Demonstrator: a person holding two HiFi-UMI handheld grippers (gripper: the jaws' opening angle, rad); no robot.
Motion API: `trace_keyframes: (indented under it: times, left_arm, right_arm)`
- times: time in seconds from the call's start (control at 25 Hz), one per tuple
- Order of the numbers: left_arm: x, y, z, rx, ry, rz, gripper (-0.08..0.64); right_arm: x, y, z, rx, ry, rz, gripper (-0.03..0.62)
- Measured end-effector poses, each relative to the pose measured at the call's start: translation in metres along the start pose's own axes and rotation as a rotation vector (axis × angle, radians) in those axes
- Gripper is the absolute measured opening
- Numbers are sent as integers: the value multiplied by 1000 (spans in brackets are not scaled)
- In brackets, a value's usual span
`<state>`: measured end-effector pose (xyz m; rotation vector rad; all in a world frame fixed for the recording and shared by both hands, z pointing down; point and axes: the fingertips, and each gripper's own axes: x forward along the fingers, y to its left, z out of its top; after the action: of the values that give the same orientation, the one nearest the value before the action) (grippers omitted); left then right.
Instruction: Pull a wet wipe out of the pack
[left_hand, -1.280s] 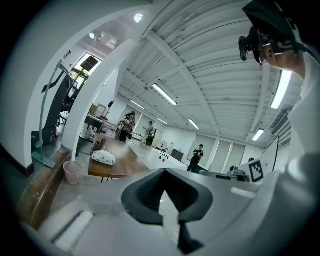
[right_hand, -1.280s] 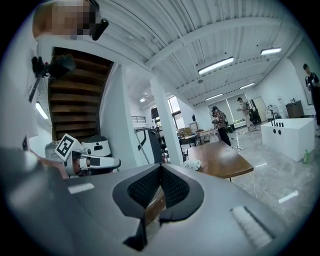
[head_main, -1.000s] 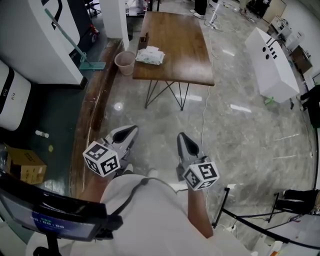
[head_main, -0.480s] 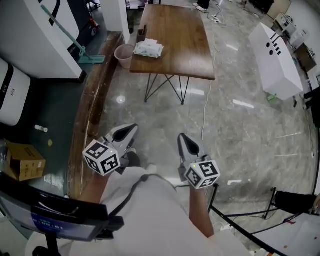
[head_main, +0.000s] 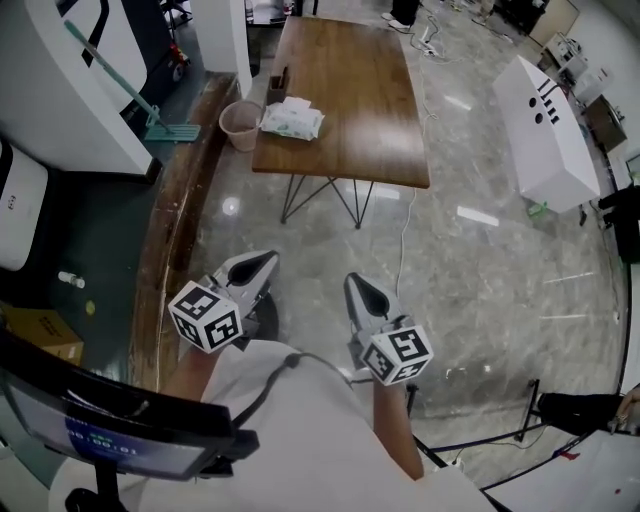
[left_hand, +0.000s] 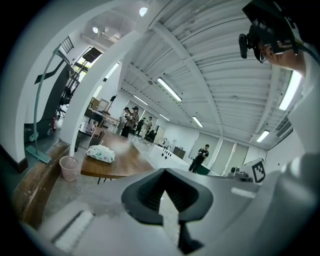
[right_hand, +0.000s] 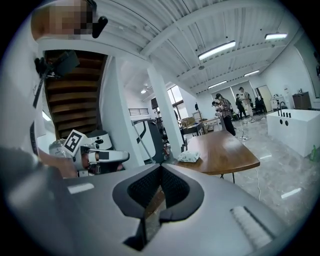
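Since the pack (head_main: 292, 118) sits well apart on the tabletop (head_main: 350, 90), the left hand-held gripper (head_main: 262, 260) and right hand-held gripper (head_main: 358, 287) hang clenched, empty.

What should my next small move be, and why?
Probably step closer to the table. The wipes pack lies by its left edge, well beyond the left gripper and right gripper, which are both shut and empty.

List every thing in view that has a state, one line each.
wet wipe pack: lying flat on the table, untouched
left tongs: shut, empty
right tongs: shut, empty
pink bin: upright on the floor beside the table
mop: leaning on the white wall, head on the floor
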<state>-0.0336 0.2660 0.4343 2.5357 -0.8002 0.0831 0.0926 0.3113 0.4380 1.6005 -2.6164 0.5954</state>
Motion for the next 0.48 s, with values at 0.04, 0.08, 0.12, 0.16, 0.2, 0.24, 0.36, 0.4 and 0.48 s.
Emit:
trace_keyframes:
  times: [0.04, 0.08, 0.12, 0.16, 0.2, 0.24, 0.36, 0.4, 0.48]
  left_arm:
    - [8, 11, 7, -3, -2, -8, 5]
    - [17, 23, 15, -10, -7, -19, 5]
    - [24, 36, 25, -21, -12, -32, 5]
    - [32, 47, 35, -29, -17, -47, 5]
    - [39, 58, 46, -25, -18, -60, 5]
    - [47, 69, 57, -8, -14, -68, 5]
    - [68, 105, 89, 49, 11, -76, 5]
    - [75, 118, 99, 58, 20, -80, 5]
    - [90, 143, 118, 74, 34, -93, 5]
  right_arm:
    - [14, -2, 5, 3, -1, 4, 8]
    - [29, -4, 11, 6, -2, 9, 8]
    - [45, -6, 18, 8, -4, 14, 8]
    - [62, -6, 25, 6, -5, 20, 8]
    - [78, -7, 33, -2, -7, 25, 8]
    - [95, -8, 42, -12, -7, 30, 8]
    - [148, -14, 68, -39, -4, 32, 8]
    - [164, -16, 78, -43, -6, 29, 8]
    - [194, -21, 97, -46, -23, 21, 8]
